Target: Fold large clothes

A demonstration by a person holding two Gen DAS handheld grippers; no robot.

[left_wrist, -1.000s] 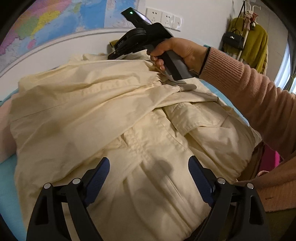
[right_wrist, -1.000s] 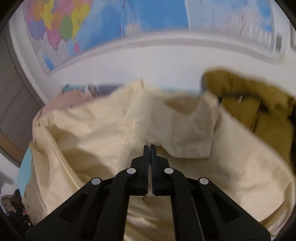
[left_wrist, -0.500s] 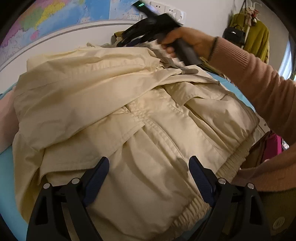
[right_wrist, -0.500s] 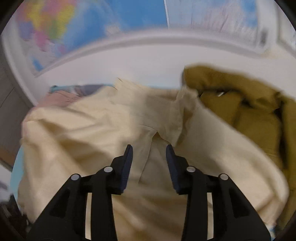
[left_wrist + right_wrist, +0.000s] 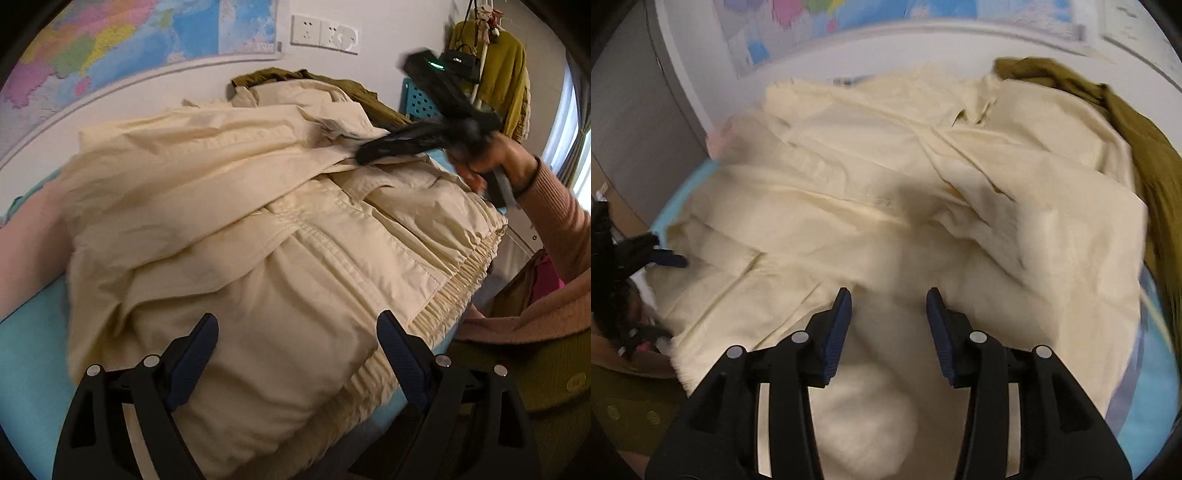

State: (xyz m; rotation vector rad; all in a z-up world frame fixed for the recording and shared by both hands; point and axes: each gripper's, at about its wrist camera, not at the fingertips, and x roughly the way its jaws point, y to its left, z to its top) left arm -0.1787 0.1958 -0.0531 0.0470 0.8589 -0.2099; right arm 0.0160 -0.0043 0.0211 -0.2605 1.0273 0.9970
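Left wrist view: the cream jacket [image 5: 280, 229] lies spread over the light blue surface [image 5: 33, 354], one side folded across its front, the elastic hem [image 5: 461, 273] toward the right edge. The left gripper [image 5: 295, 354] hangs above the jacket's lower part, jaws wide apart, nothing between them. Beyond it, blurred, the right gripper [image 5: 373, 153] is held in a hand [image 5: 491, 158] with a pink sleeve [image 5: 565, 218], its tips over the jacket's upper right part. An olive garment [image 5: 332, 83] lies behind the jacket against the wall, under a map [image 5: 129, 40] and sockets [image 5: 325, 31].

Right wrist view: the right gripper [image 5: 888, 328] stands over the jacket [image 5: 905, 192], its jaws about half open, having just been opening; no cloth is caught between them. The olive garment [image 5: 1134, 133] lies at the jacket's right. The left gripper [image 5: 670, 260] shows at the left edge, beside the jacket's border.
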